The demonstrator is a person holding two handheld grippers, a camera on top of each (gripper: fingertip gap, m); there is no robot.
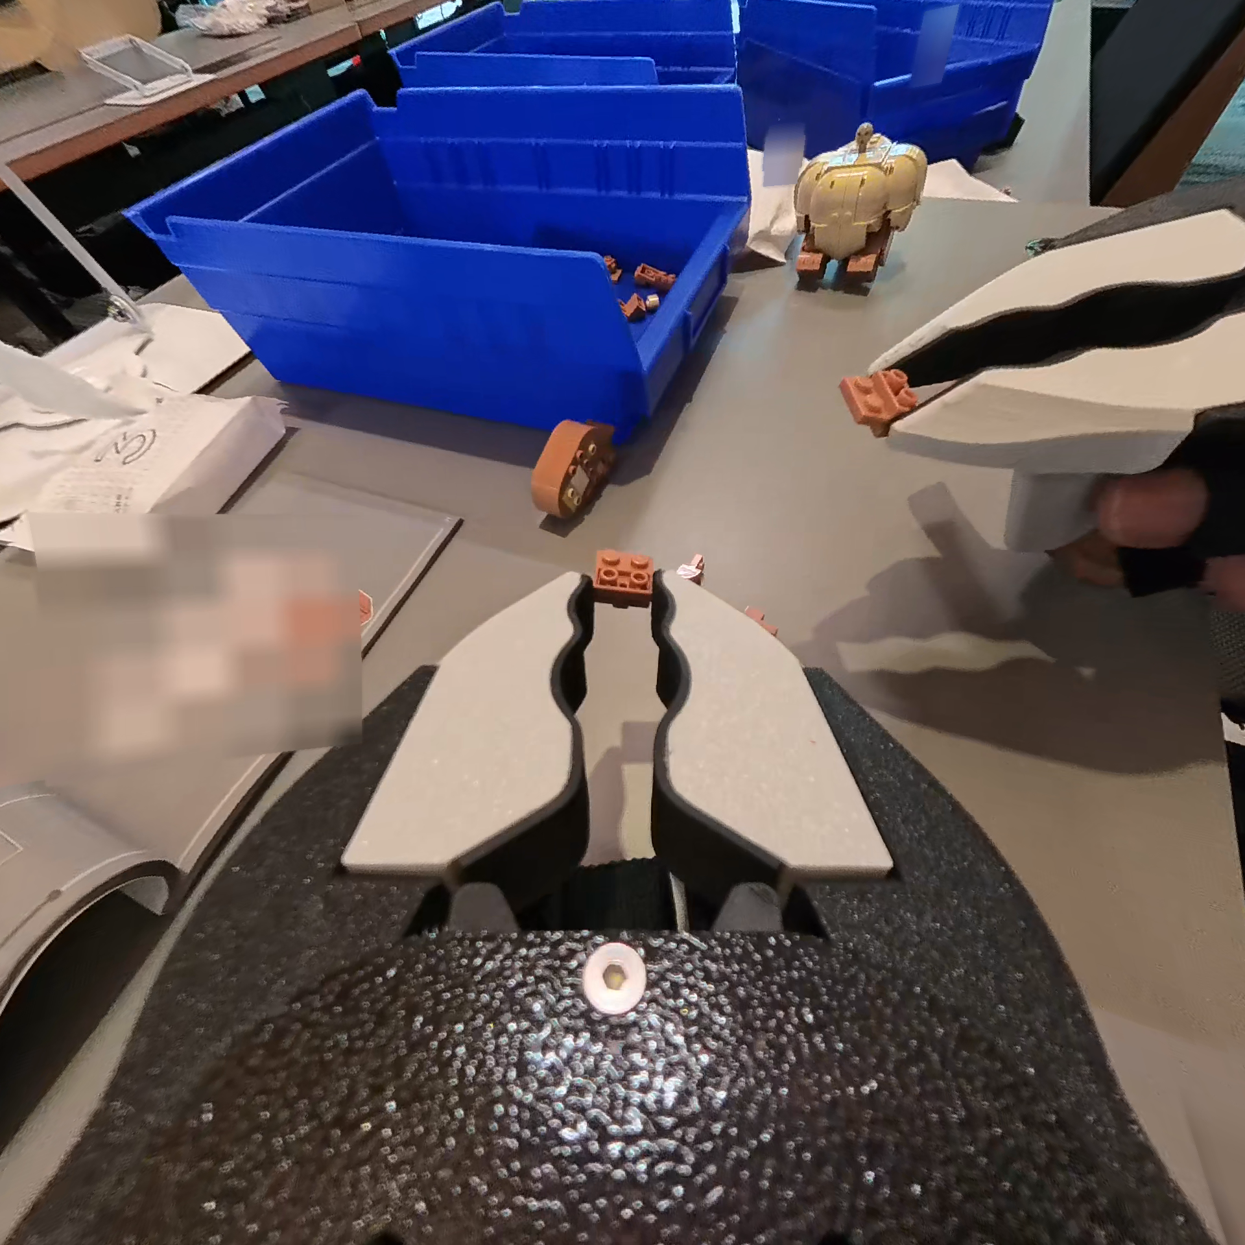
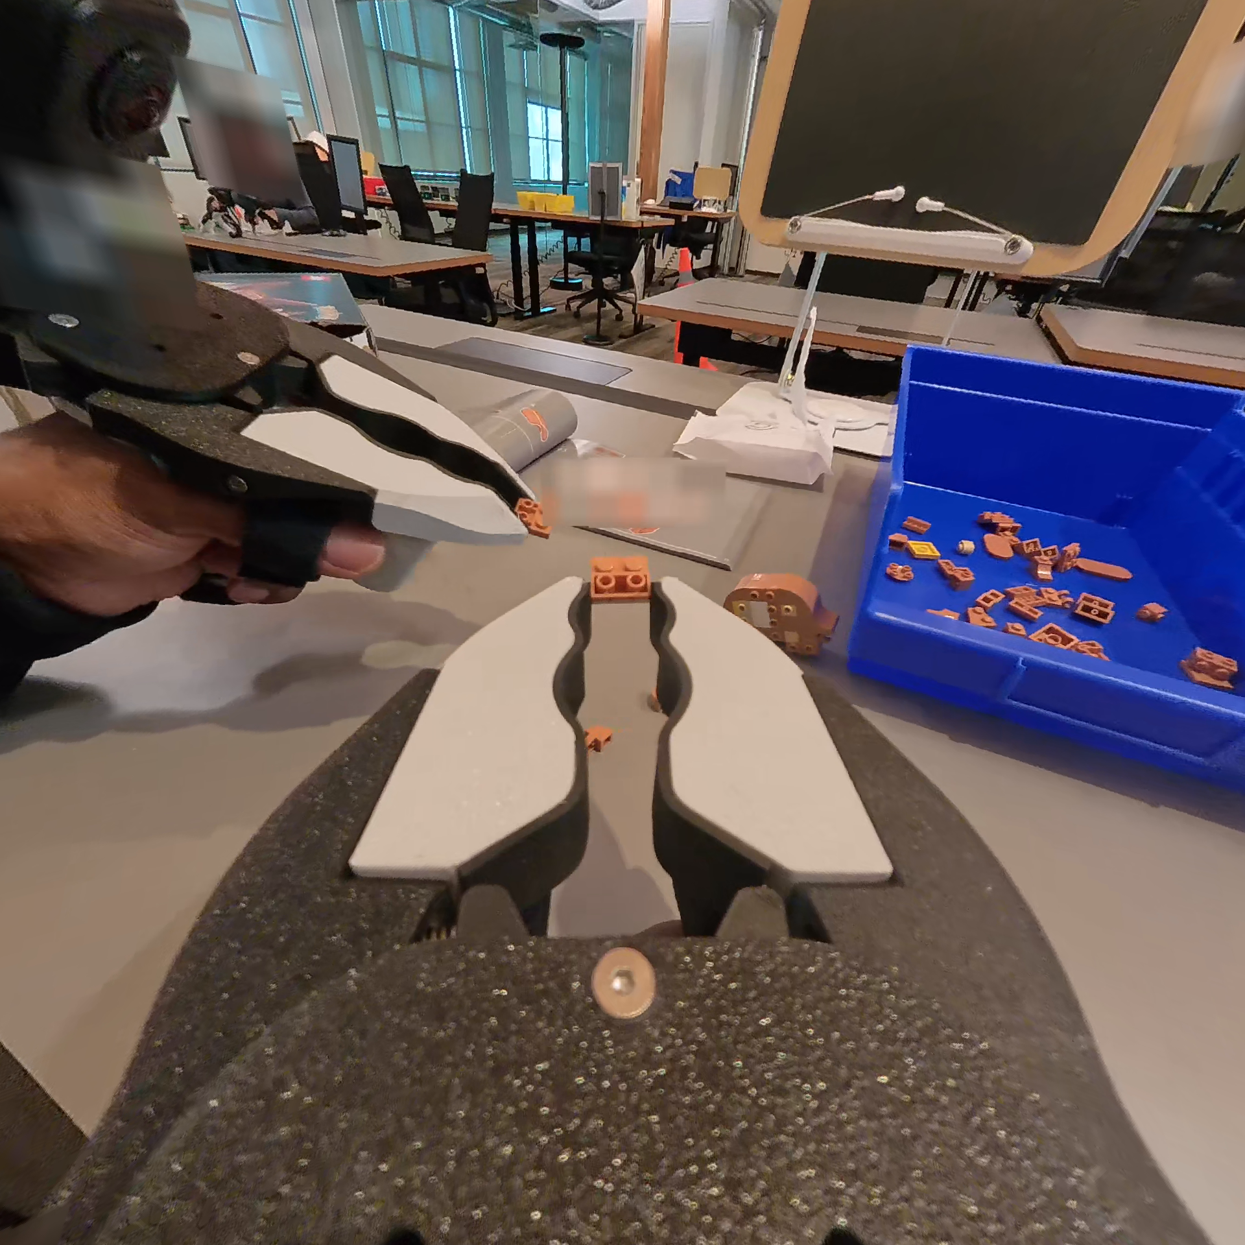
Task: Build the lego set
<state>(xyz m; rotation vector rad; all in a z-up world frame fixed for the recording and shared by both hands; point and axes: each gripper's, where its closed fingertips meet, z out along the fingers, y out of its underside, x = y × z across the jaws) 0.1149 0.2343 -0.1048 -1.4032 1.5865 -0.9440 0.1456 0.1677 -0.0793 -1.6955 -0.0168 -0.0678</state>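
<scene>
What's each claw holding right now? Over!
Left gripper shut on a brown brick. Right gripper shut on another brown brick. Both above grey table, nothing between them.

Grey tabletop (image 2: pixel 202 775). Blue bin (image 2: pixel 1010 667) at its right holds many small brown bricks (image 2: pixel 1031 599) and one yellow tile (image 2: pixel 922 549). Brown rounded brick assembly (image 2: pixel 781 610) lies just beside the bin. Tan brick figure (image 1: pixel 855 202) stands upright. Open booklet (image 2: pixel 539 424), white paper bag (image 2: pixel 761 438) behind.
</scene>
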